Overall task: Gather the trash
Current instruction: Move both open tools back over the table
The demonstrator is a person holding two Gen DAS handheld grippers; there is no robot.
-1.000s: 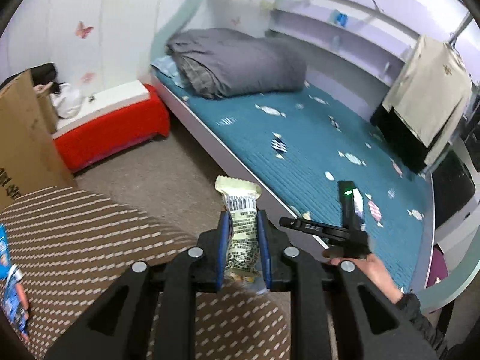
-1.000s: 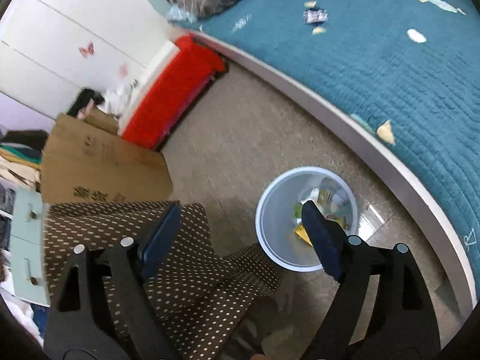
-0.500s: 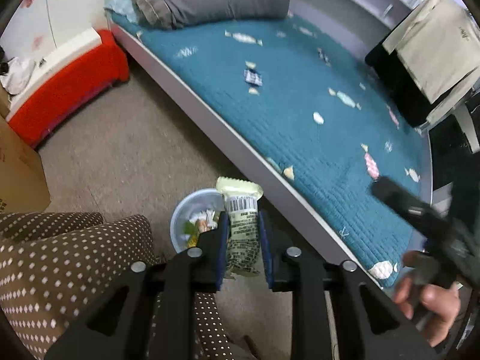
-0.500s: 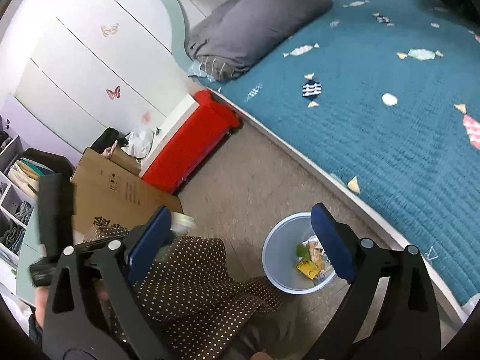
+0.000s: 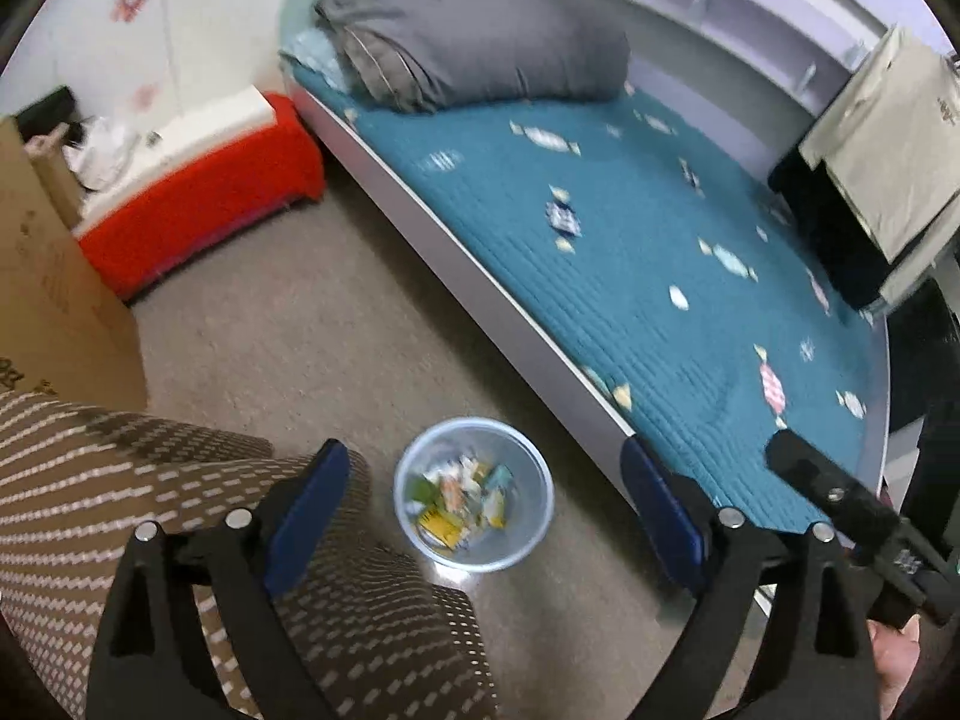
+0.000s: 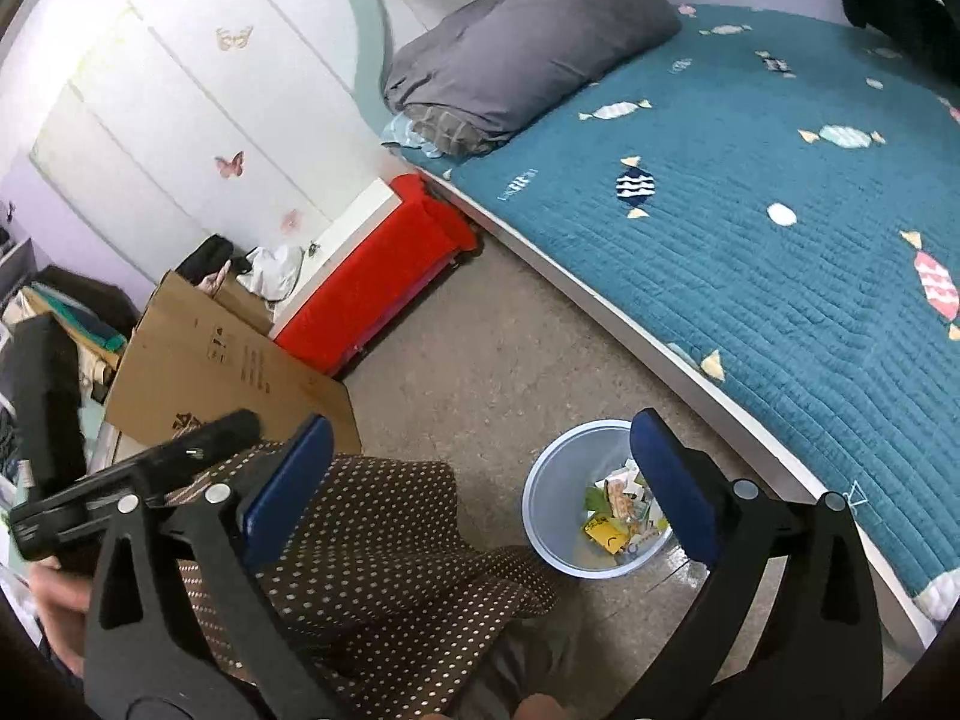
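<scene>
Left wrist view: the left gripper [image 5: 483, 489] points down at the speckled beige floor [image 5: 336, 324]. Its jaws have just been opening and now stand wide, with nothing between the blue pads. Directly below the gap stands the round translucent pale-blue plastic waste bin [image 5: 474, 495] on the floor, just beside the white bed frame [image 5: 480, 282]. Crumpled wrappers and paper scraps [image 5: 462, 501], the collected trash, lie in the bin's bottom. A brown fabric with white dots [image 5: 120, 480] fills the lower left. The bed carries a teal quilted cover with candy motifs [image 5: 660, 228] and a folded grey duvet [image 5: 474, 48] at its head. A red-sided box with a white top [image 5: 204, 180] sits at the wall, and a brown cardboard sheet [image 5: 36, 264] stands at the left edge. Part of the right gripper [image 5: 852, 516] enters at lower right.

Right wrist view: the right gripper [image 6: 480, 480] also has its jaws spread wide, having just been opening, and holds nothing. The waste bin [image 6: 552, 516] appears behind the right-hand pad, trash [image 6: 618, 516] visible inside. The dotted fabric [image 6: 384, 546] lies beneath the jaws. The cardboard sheet [image 6: 222, 366] leans near the red box [image 6: 372, 282]. White wall panels with butterfly stickers [image 6: 180, 120] back the scene.
</scene>
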